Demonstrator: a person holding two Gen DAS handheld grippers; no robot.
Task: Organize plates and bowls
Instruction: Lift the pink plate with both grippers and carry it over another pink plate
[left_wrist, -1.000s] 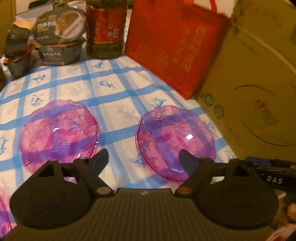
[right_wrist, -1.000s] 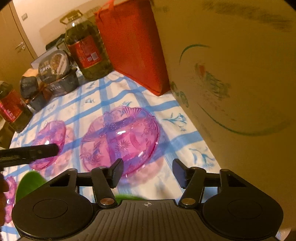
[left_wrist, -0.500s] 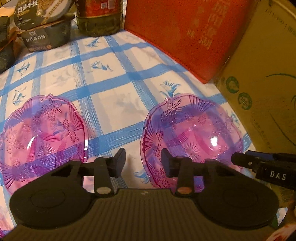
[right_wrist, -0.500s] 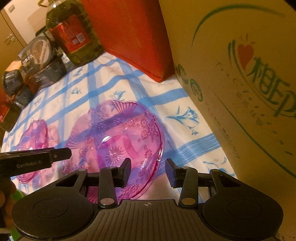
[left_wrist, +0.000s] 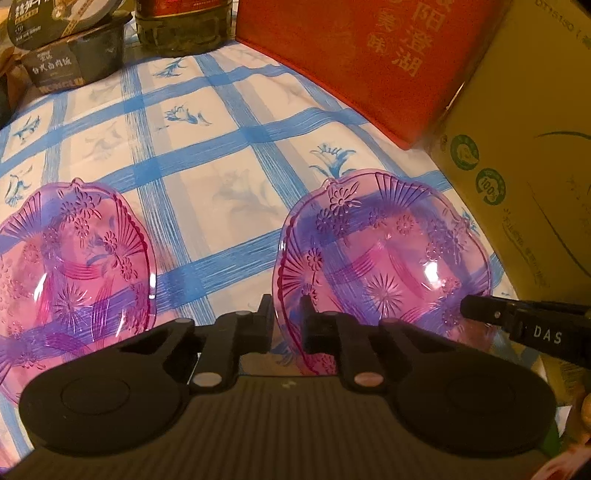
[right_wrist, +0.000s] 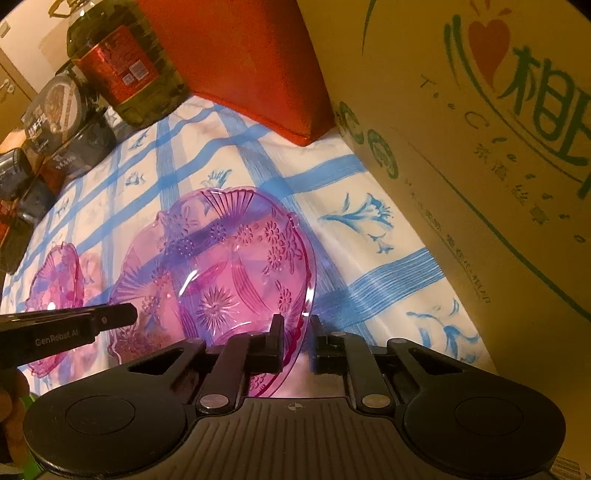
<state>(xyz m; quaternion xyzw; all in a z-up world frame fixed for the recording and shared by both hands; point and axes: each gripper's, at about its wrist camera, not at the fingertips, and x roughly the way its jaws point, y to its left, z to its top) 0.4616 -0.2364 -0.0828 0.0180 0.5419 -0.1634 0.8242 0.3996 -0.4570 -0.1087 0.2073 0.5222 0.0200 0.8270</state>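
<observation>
A pink see-through patterned bowl (left_wrist: 384, 266) sits on the blue-checked tablecloth (left_wrist: 207, 155); it also shows in the right wrist view (right_wrist: 221, 273). My left gripper (left_wrist: 286, 314) is shut on its left rim. My right gripper (right_wrist: 297, 332) is shut on its right rim. A second pink bowl (left_wrist: 70, 273) lies to the left, also seen in the right wrist view (right_wrist: 55, 277). The other gripper's body shows at the right edge of the left view and the left edge of the right view.
A red bag (left_wrist: 369, 55) and a cardboard box (left_wrist: 535, 166) stand close on the right. An oil bottle (right_wrist: 122, 62) and dark food tubs (left_wrist: 70, 55) stand at the back of the table.
Both grippers moved in toward the right-hand bowl and closed, from wide open to shut on its opposite rims.
</observation>
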